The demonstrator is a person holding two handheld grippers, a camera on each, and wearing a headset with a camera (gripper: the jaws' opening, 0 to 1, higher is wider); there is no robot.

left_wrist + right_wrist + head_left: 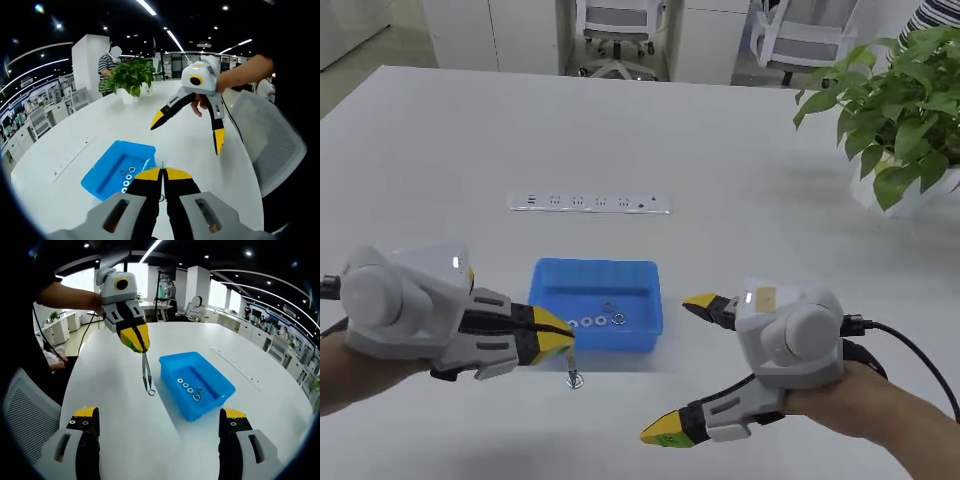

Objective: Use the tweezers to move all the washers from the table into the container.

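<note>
— Nearest first: what is the right gripper (680, 370) doing?
— It's released. The jaws are spread wide with nothing between them, and it hovers over the table (440, 130) near the front edge.
— And the left gripper (558, 338)?
— Clenched on the tweezers (146, 371), which hang down from its closed yellow tips toward the table.
— Where is the washer (151, 392)?
— On the table, right at the tweezer tips. It's outside the container, just beside the wall nearest the person. I can't tell whether the tips pinch it or merely touch it.
— The container (595, 268)?
— Blue and open, just beyond the tweezers, between the two grippers. Several washers (590, 322) lie in it, most of them in a short row by that same wall.
— What's farther back?
— A white power strip (590, 203) lies flat past the container, well apart from it. A plant (895, 110) stands at the far right of the table. There are chairs (620, 25) behind the far edge.
</note>
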